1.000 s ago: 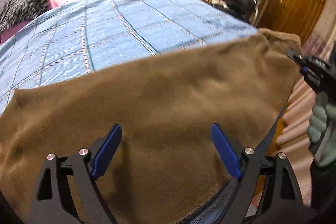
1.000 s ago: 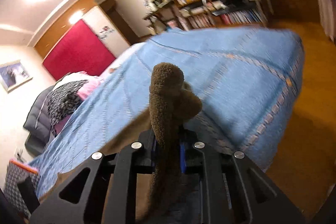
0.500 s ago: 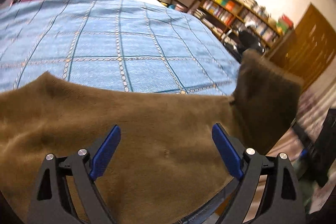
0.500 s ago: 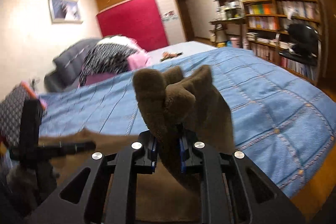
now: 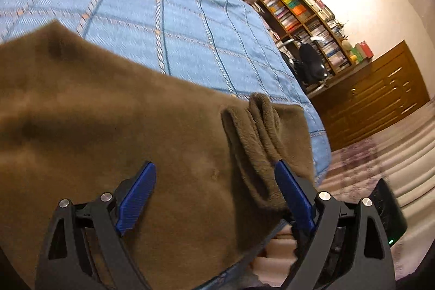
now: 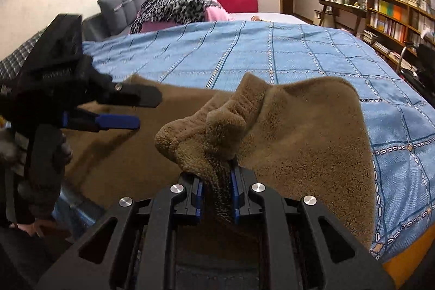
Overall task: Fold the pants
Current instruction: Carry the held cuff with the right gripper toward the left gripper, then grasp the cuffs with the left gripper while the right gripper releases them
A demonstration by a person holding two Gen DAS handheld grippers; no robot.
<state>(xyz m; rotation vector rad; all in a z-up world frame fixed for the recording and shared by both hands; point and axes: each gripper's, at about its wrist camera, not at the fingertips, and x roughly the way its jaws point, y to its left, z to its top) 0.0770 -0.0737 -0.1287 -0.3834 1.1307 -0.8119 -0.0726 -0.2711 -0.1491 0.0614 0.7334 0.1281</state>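
Brown fleece pants [image 5: 108, 127] lie across the blue checked bedspread [image 5: 163, 18]. My left gripper [image 5: 214, 195] hovers open just over the cloth, its blue pads [image 5: 136, 197] wide apart and pinching nothing. A bunched end of the pants [image 5: 261, 127] rises beside its right pad. In the right wrist view my right gripper [image 6: 216, 197] is shut on that bunched end of the pants [image 6: 206, 132]. The cloth [image 6: 299, 132] drapes back from it onto the bedspread [image 6: 244, 53]. The left gripper [image 6: 127, 110] shows at the left there, open above the pants.
Pillows and a patterned blanket [image 6: 174, 4] are piled against a grey headboard [image 6: 122, 2] at the far end of the bed. Bookshelves [image 5: 299, 12], a black chair [image 5: 310, 64] and a wooden cabinet [image 5: 375, 99] stand past the bed's right edge, above a striped rug [image 5: 394, 154].
My right gripper has swung across with the pants end in it, from the bed's right corner in over the spread cloth, next to the left gripper. The left gripper has rolled and stayed open.
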